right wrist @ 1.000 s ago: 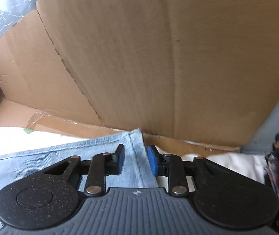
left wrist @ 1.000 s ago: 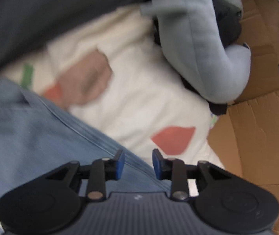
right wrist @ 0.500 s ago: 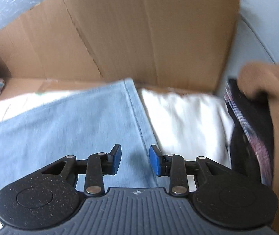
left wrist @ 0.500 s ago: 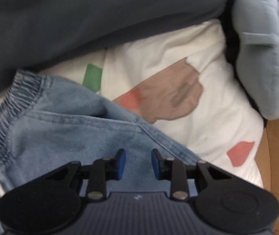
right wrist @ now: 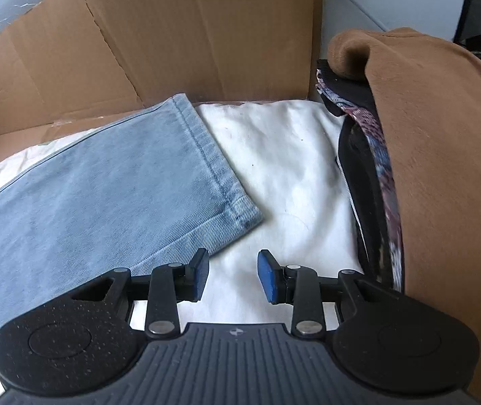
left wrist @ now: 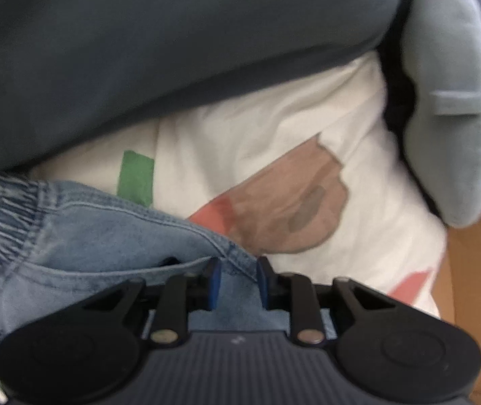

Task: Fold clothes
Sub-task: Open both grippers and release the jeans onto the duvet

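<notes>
Jeans laid out on a white sheet – both grippers at their ends, neither one clamped.

Left wrist view: the left gripper (left wrist: 235,278) sits over the waist end of one pair of light-blue jeans (left wrist: 81,236), its jaws parted with denim between them, not pinched shut; one grey plush toy (left wrist: 449,101) lies beyond on the patterned white sheet (left wrist: 274,141). Right wrist view: the right gripper (right wrist: 232,278) is wide and empty, just beside the hem of the jeans (right wrist: 105,185), whose leg lies flat and long – lengthwise fold apparently made, crosswise folds seemingly left. One cardboard box (right wrist: 172,40) behind, one brown garment (right wrist: 443,168) at right.
</notes>
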